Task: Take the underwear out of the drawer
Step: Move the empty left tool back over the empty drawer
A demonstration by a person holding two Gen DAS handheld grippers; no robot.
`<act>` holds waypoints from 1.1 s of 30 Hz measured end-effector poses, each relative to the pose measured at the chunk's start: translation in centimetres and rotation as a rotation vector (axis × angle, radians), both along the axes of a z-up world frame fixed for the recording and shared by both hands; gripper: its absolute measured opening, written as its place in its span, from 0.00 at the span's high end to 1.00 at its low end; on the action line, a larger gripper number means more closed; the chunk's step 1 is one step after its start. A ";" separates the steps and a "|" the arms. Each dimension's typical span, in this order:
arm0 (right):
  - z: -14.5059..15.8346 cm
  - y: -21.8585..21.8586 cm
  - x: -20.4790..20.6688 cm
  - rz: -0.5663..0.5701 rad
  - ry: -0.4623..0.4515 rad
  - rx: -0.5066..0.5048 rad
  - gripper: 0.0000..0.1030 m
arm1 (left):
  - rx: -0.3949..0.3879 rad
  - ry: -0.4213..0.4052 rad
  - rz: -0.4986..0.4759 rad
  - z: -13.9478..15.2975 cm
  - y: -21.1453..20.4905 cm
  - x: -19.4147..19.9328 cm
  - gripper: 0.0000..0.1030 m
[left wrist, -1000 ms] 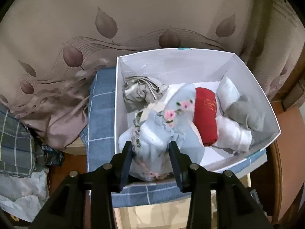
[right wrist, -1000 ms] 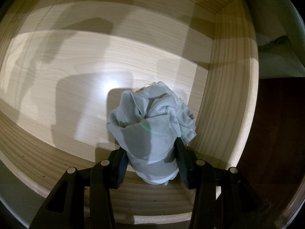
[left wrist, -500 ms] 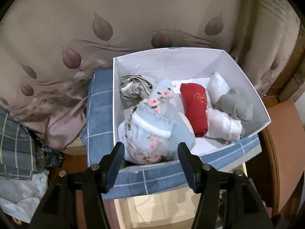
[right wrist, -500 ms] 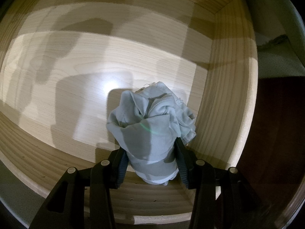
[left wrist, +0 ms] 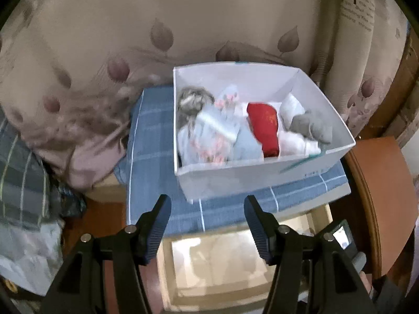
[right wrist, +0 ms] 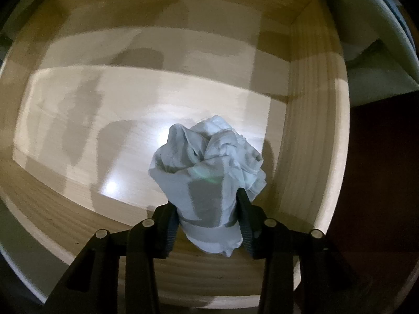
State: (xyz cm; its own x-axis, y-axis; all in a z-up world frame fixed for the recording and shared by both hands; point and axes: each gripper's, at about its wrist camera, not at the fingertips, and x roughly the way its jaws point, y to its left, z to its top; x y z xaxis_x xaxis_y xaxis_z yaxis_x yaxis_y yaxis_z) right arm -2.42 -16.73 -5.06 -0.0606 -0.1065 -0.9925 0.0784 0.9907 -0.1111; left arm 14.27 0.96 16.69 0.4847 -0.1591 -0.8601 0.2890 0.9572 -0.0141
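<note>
two grippers, two very different jobs right now. right gripper (right wrist: 208, 217) points straight down into the drawer (right wrist: 314, 136), jaws clamped on a pale grey roll of underwear (right wrist: 207, 172) and just closing tighter, cloth bulging out past both pads. the roll sits close to the drawer's right wall, near the front right corner, and whether it touches the floor i cannot tell. to its left the wooden floor (right wrist: 104, 110) runs wide and bare, only shadows and a bright glare patch on it. over on the left wrist view, the left gripper (left wrist: 207, 218) has its jaws standing wide apart with nothing between them, tips hanging over a blue checked cloth (left wrist: 154, 136), short of the near wall of the white box (left wrist: 235, 175). that box sits on the cloth, and inside it, packed side by side, are a floral blue bundle (left wrist: 209, 136), a grey-beige piece (left wrist: 191, 99) at the back left, a red roll (left wrist: 264, 125), white pieces (left wrist: 293, 141) and a grey one (left wrist: 311, 125) by the right wall. below the cloth's front edge a pale wooden drawer opens, and the view is blurred. a leaf-print curtain (left wrist: 183, 26) closes off the back, and brown wood (left wrist: 377, 178) rims the right side.
</note>
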 end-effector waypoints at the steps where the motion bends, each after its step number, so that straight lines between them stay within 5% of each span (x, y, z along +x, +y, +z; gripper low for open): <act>1: 0.1 -0.1 -0.1 -0.007 -0.004 0.011 0.64 | -0.002 0.000 0.020 -0.6 0.4 -0.7 0.42; 6: 0.5 -0.4 -0.5 -0.031 -0.041 0.053 0.65 | 0.061 -0.059 0.087 -3.5 1.0 -3.9 0.42; 15: 1.4 -0.8 -1.4 -0.037 -0.111 0.051 0.66 | 0.039 -0.005 0.143 -10.1 0.2 -7.1 0.42; 21: 4.6 -1.5 -3.1 -0.049 -0.220 0.049 0.66 | 0.043 0.031 0.139 -13.7 -0.6 -8.5 0.42; 33: 13.7 -2.5 -3.3 -0.025 -0.375 0.079 0.66 | 0.048 -0.014 0.167 -15.3 -0.7 -9.6 0.42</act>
